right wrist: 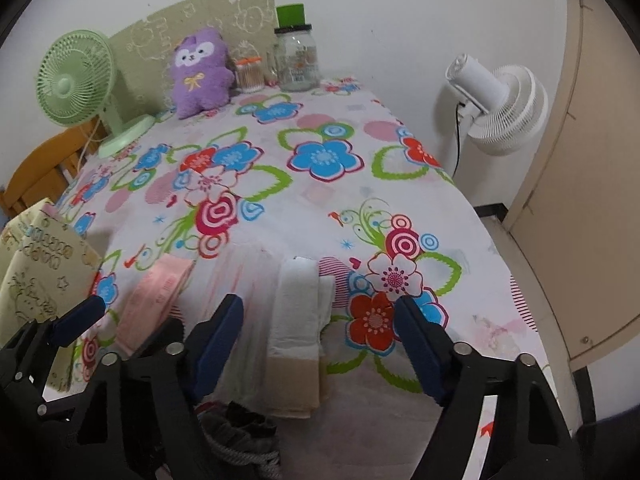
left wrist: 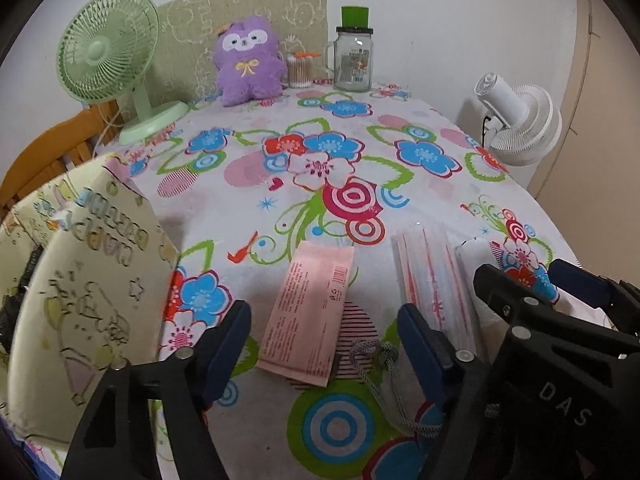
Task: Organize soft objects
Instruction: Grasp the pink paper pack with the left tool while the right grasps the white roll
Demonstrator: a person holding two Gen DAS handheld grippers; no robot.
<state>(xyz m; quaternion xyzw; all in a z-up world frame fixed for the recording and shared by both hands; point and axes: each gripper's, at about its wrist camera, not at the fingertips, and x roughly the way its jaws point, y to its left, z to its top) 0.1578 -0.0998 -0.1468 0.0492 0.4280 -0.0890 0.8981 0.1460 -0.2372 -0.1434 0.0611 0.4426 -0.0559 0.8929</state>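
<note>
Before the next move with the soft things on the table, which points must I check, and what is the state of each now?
1. Left hand-held gripper open, holding nothing: ok.
2. Right hand-held gripper open, holding nothing: ok.
3. Pink packet flat, ahead of the left jaws: ok.
4. Folded white towel ahead of the right jaws: ok.
5. Clear striped pack apart from the pink packet: ok.
6. Cream printed bag open to receive items: cannot tell.

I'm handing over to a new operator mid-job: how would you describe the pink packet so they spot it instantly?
Start at the floral tablecloth and look at its near edge, ahead of the open left gripper. The pink packet lies flat there, left of the clear-wrapped pack and the white folded cloth. It alone is solid pink, with printed text and a barcode.
</note>
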